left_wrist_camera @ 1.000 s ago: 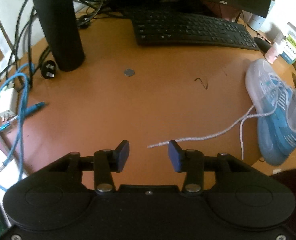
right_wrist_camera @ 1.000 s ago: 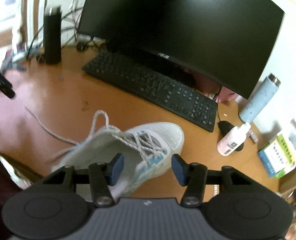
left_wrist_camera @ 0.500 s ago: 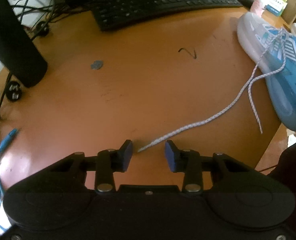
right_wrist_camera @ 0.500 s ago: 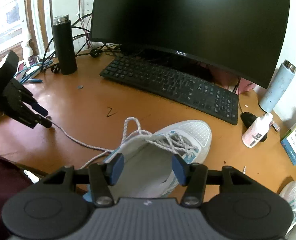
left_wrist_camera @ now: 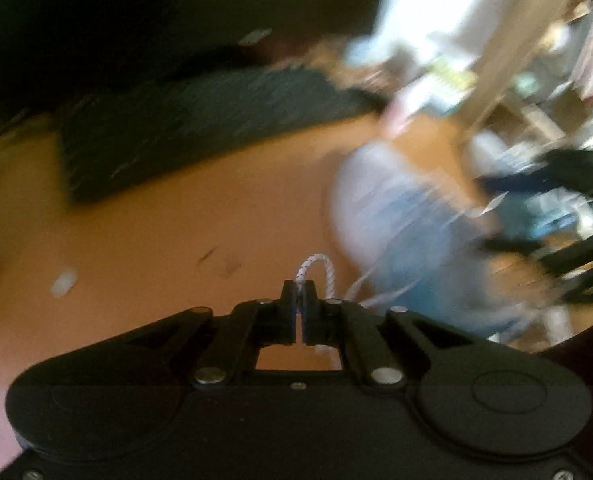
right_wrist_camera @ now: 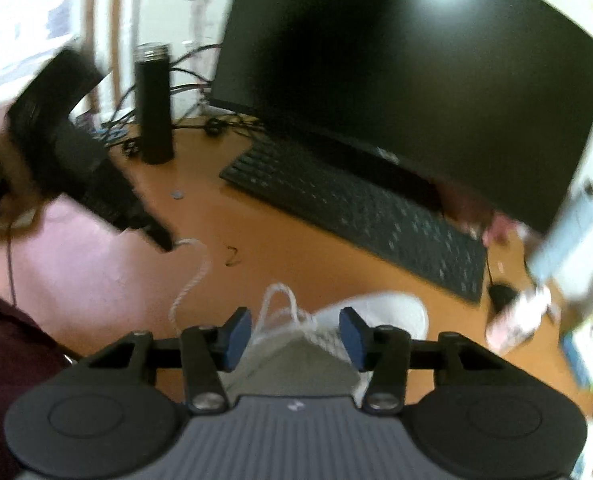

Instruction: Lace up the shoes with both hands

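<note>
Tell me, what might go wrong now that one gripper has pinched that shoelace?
The left gripper is shut on the shoelace near its very end, so the lace could slip free if pulled. The right gripper, jaws closing with nothing pinched, hovers over the shoe; a tug might drag the unheld shoe across the desk.

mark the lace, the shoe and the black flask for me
lace (left_wrist_camera: 323,266): left wrist view, on the loop above the closed fingers.
shoe (right_wrist_camera: 380,310): right wrist view, on the white toe.
black flask (right_wrist_camera: 154,112): right wrist view, on mid-body.
</note>
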